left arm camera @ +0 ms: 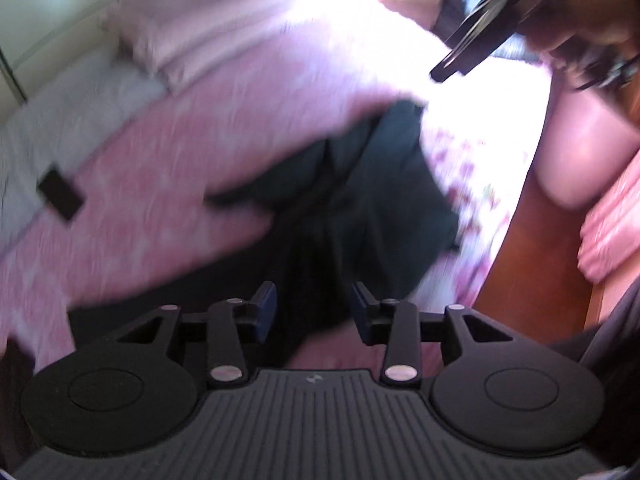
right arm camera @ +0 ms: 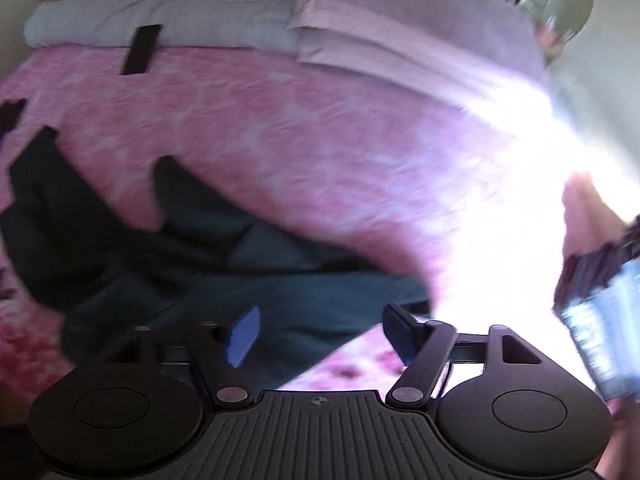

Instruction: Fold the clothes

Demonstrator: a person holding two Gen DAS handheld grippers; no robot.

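Hovering with jaws apart and empty, the left gripper looks down on the dark garment; the right gripper is likewise spread wide with nothing between its pads. The garment lies crumpled on the pink bedspread, near the bed's edge, a pillow well beyond. Both views are motion-blurred. Judging from this, folding has barely begun: the next move calls for finding two edges or corners and pinching them to spread the cloth flat.
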